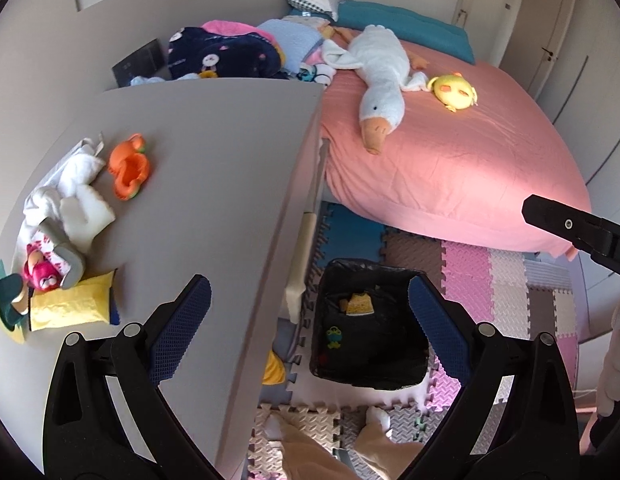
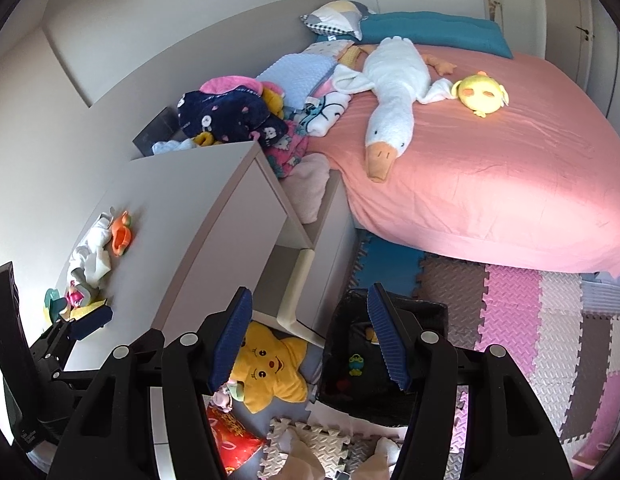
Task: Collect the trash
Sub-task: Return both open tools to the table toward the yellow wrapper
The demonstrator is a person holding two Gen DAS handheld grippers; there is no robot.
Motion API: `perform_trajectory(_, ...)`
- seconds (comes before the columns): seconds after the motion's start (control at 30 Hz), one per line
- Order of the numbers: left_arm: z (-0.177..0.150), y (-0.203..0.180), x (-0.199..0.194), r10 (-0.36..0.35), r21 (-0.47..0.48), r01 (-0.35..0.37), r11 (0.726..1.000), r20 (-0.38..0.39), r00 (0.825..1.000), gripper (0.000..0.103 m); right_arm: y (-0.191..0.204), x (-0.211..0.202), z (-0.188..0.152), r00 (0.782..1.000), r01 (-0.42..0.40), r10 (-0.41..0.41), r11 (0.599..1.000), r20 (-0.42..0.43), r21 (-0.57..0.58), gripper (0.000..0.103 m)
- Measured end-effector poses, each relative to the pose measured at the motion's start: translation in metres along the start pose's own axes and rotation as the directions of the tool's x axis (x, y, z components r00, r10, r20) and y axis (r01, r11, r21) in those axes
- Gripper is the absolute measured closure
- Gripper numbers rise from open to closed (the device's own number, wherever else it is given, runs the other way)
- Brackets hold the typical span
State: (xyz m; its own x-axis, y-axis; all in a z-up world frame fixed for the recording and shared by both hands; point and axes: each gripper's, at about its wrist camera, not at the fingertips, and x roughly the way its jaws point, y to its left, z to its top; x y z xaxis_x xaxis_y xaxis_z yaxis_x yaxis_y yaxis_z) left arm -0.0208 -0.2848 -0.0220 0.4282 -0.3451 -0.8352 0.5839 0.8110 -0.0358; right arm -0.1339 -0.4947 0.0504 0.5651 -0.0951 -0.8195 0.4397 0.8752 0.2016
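A black-lined trash bin (image 1: 366,360) stands on the foam floor mat beside the grey cabinet (image 1: 214,184); a yellow wrapper (image 1: 358,304) and a small green piece (image 1: 334,336) lie inside it. My left gripper (image 1: 310,326) hangs open and empty, one pad over the cabinet's edge, the other over the bin. On the cabinet top lie a yellow packet (image 1: 70,308), crumpled white cloth or paper (image 1: 74,196), an orange toy (image 1: 128,168) and a pink doll (image 1: 38,272). My right gripper (image 2: 310,336) is open and empty above the bin (image 2: 350,380).
A bed with a pink sheet (image 1: 450,152) carries a white goose plush (image 1: 382,80) and a yellow chick plush (image 1: 456,92). A yellow star plush (image 2: 270,368) and a red packet (image 2: 230,440) lie under the cabinet. The person's feet (image 1: 374,420) stand on the mat.
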Motion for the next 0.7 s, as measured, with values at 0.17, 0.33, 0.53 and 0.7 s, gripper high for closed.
perform_trajectory(0.17,-0.008,0.037,-0.008,0.060,-0.084,-0.059,0.995,-0.001,0.998,0.007,0.032,0.014,0.001,0.999,-0.047,0.045,0.997,-0.026,-0.055,0.042)
perform_trajectory(0.33,-0.017,0.073,-0.018,0.119,-0.173,-0.119,0.978,-0.008,0.993,0.007,0.063,0.027,0.000,0.995,-0.092,0.086,0.990,-0.052,-0.104,0.042)
perform_trajectory(0.53,-0.030,0.115,-0.027,0.184,-0.276,-0.185,0.943,-0.029,0.982,0.007,0.102,0.041,0.000,0.988,-0.144,0.131,0.975,-0.084,-0.172,0.042)
perform_trajectory(0.7,-0.039,0.144,-0.032,0.219,-0.364,-0.221,0.905,-0.047,0.975,0.007,0.130,0.052,0.001,0.983,-0.172,0.152,0.960,-0.106,-0.221,0.042)
